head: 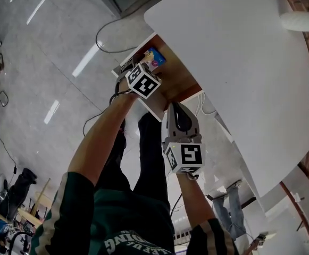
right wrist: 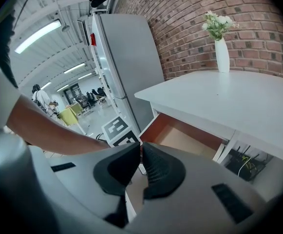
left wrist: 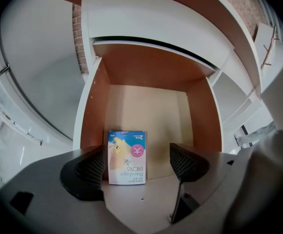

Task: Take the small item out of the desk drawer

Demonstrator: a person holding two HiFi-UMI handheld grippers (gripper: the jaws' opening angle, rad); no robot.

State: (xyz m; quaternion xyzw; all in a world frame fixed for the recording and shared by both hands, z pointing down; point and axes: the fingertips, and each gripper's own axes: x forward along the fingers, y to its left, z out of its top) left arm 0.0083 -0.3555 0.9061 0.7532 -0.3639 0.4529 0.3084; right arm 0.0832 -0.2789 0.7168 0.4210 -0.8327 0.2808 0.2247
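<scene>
Head view first: the white round-edged desk top fills the upper right. Under its rim the open drawer with a reddish-brown wooden inside stands pulled out. By the drawer's left side wall lies the small blue-and-pink cardboard box. The left gripper dips over the drawer right beside that box, its marker cube facing up. The right gripper sits at the drawer's white front edge, well off to the box's other side.

Over to the left gripper view: we're looking straight into the drawer. The fingers are spread wide. The box lies flat on the pale drawer floor and shows between them, closer to the left-hand pad. Neither pad is pressing on it.

Now the right gripper view: these fingers are drawn in to a thin slit with nothing seen between them, and the drawer's front edge is just below. Beyond the drawer, a slim white vase of pale flowers stands on the desk top against a red brick wall.
</scene>
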